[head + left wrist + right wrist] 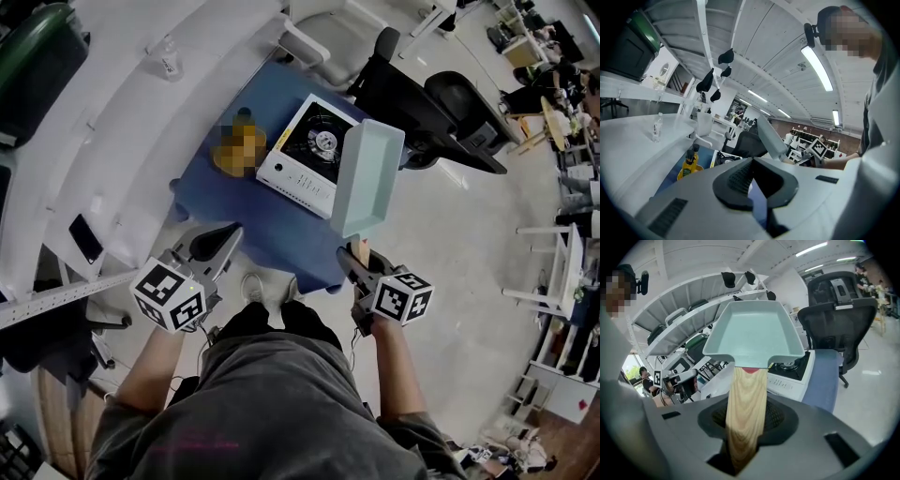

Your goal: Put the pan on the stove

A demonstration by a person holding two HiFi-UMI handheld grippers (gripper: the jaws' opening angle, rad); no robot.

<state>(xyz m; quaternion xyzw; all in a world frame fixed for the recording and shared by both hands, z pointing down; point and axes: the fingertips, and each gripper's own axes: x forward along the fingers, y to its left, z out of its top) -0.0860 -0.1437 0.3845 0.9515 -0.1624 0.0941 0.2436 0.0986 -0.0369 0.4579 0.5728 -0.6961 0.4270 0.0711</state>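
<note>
A pale green square pan (368, 178) (752, 333) hangs tilted over the right edge of the blue table (234, 202). Its wooden handle (745, 404) runs back between the jaws of my right gripper (356, 255) (745, 423), which is shut on it. The white single-burner stove (309, 155) (790, 376) sits on the table just left of and below the pan. My left gripper (216, 246) (754, 185) hovers at the table's near left edge, apart from the pan. Its jaws stand a narrow gap apart with nothing between them. The pan (771, 136) and stove (724, 159) show ahead of it.
A yellow bottle (236, 145) (690, 164) stands on the table left of the stove. Black office chairs (412, 94) crowd the far side. A white curved counter (122, 141) with a water bottle (167, 58) and a phone (84, 239) runs along the left.
</note>
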